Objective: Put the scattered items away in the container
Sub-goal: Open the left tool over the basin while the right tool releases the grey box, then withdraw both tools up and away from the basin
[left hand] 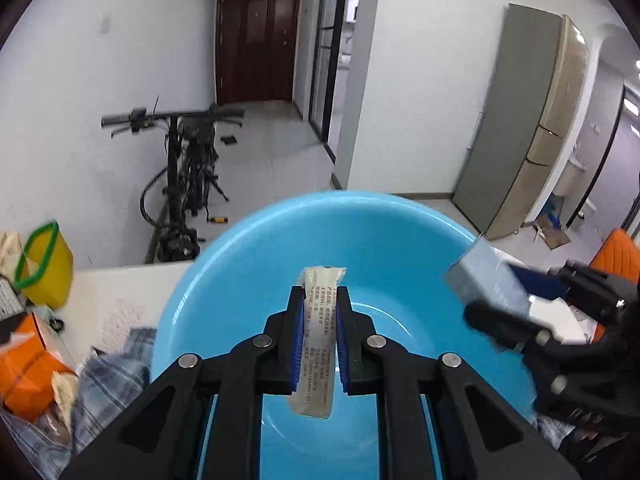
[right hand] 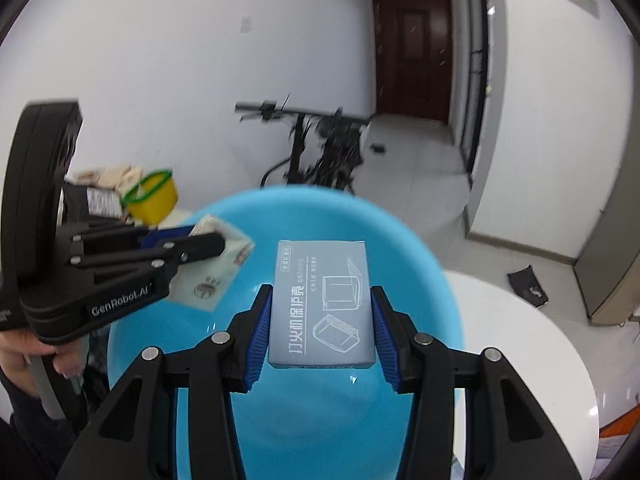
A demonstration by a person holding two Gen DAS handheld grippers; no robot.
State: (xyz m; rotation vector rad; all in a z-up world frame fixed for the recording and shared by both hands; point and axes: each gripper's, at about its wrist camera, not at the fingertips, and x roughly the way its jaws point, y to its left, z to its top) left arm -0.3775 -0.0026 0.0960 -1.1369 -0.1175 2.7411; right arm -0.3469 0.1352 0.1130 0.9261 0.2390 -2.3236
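Observation:
A blue plastic basin (left hand: 400, 240) sits on the white table and also shows in the right wrist view (right hand: 400, 236). My left gripper (left hand: 319, 300) is shut on a flat beige packet (left hand: 318, 344) with printed text, held over the basin's inside. My right gripper (right hand: 322, 304) is shut on a grey-blue box (right hand: 322, 304) with white print, also held over the basin. In the left wrist view the right gripper (left hand: 492, 292) comes in from the right with the box (left hand: 486, 276). In the right wrist view the left gripper (right hand: 212, 244) comes in from the left with the packet (right hand: 208, 276).
A yellow cup with a green rim (left hand: 44, 264) stands at the table's far left, near orange boxes (left hand: 28, 368) and plaid cloth (left hand: 104, 376). The white round table (right hand: 532, 360) extends right. A bicycle (left hand: 184, 184) leans by the wall beyond.

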